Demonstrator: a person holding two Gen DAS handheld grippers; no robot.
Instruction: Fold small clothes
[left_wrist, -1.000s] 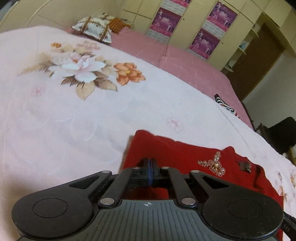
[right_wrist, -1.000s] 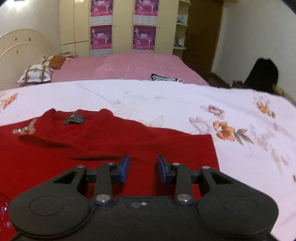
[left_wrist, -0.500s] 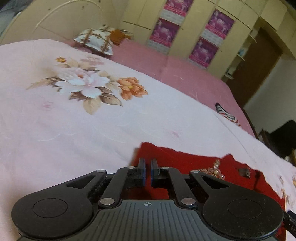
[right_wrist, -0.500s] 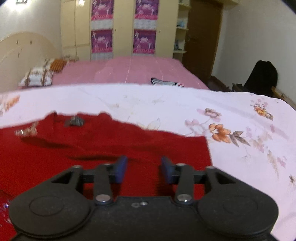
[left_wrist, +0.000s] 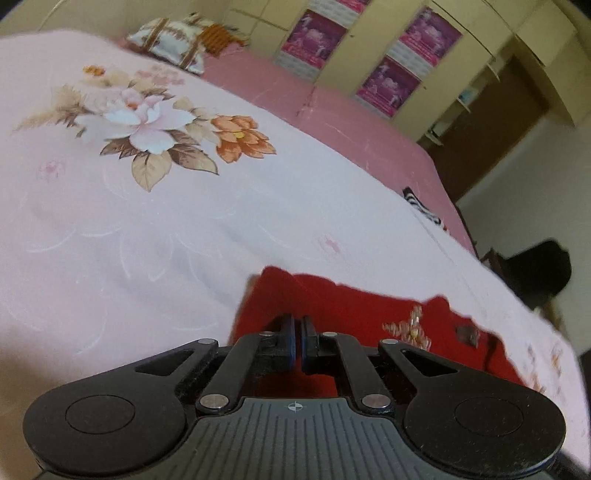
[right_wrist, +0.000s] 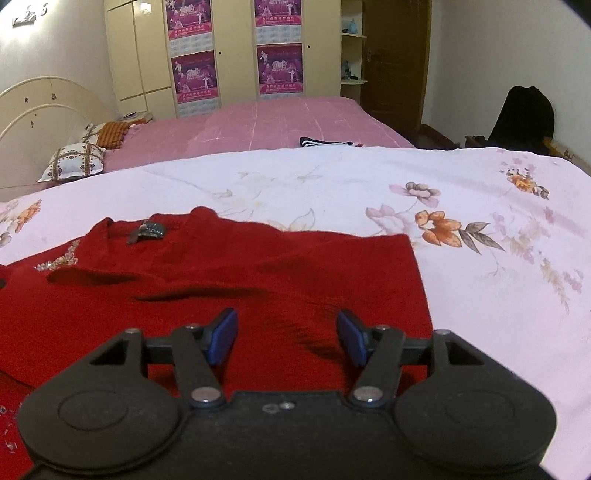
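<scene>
Red sweater (right_wrist: 229, 291) lies flat on the floral bedspread (right_wrist: 461, 192), collar away from the cameras. To fold well, pinch matching corners of one edge and lift evenly so the knit doesn't sag. Left hand-held gripper (left_wrist: 297, 341) nearly closed with a slit showing, nothing visibly pinched; right hand-held gripper (right_wrist: 287, 338) wide apart above the cloth, empty.

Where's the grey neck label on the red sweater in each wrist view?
Left wrist: neck label lower right, beside the bead trim on the red sweater.
Right wrist: neck label left of centre, at the collar.
Shared landmark: striped cloth on the pink bed.
</scene>
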